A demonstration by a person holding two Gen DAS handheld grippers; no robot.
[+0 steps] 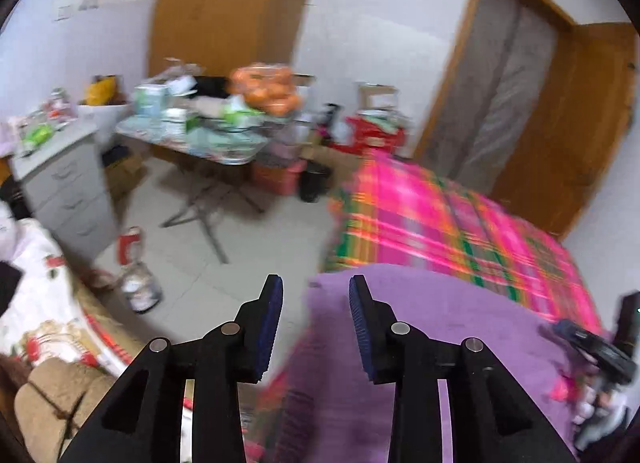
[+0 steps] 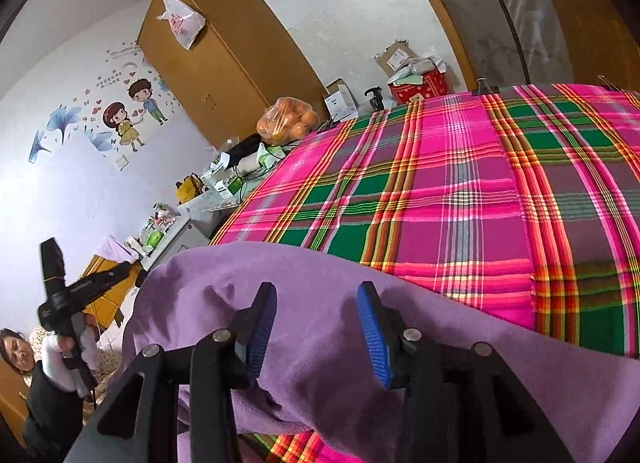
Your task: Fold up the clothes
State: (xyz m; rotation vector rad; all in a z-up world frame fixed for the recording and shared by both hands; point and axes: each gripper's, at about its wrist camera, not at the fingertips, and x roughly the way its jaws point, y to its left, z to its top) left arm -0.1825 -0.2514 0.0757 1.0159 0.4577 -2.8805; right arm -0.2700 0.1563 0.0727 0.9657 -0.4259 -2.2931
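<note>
Purple garment (image 2: 328, 343) spread over the near part of a bed covered in a pink, green and orange plaid sheet (image 2: 460, 191), its far edge curving across the plaid and its near side bunched into a loose fold beneath the right claw (image 2: 316, 315). Right claw spread, blue pads apart, hovering over the purple cloth with nothing pinched between them. Left claw (image 1: 316, 305) also spread, empty, hanging at the garment's (image 1: 440, 335) left edge: right finger over purple fabric, left finger over bare floor beside the bed. Left view blurred, so finer detail of the cloth edge not clear. Seen from the right wrist, left claw (image 2: 52, 259) raised at the far left of the bed in a white-sleeved hand (image 2: 76, 351), clear of the garment. Beyond the bed, a cluttered folding bench (image 1: 208, 143) with a bag of oranges (image 1: 266, 89), a grey drawer unit (image 1: 64, 187), a tall wooden wardrobe (image 2: 224, 51) and cartoon wall stickers (image 2: 124, 115). Wooden door frame (image 1: 472, 63) at the right of the left view.
</note>
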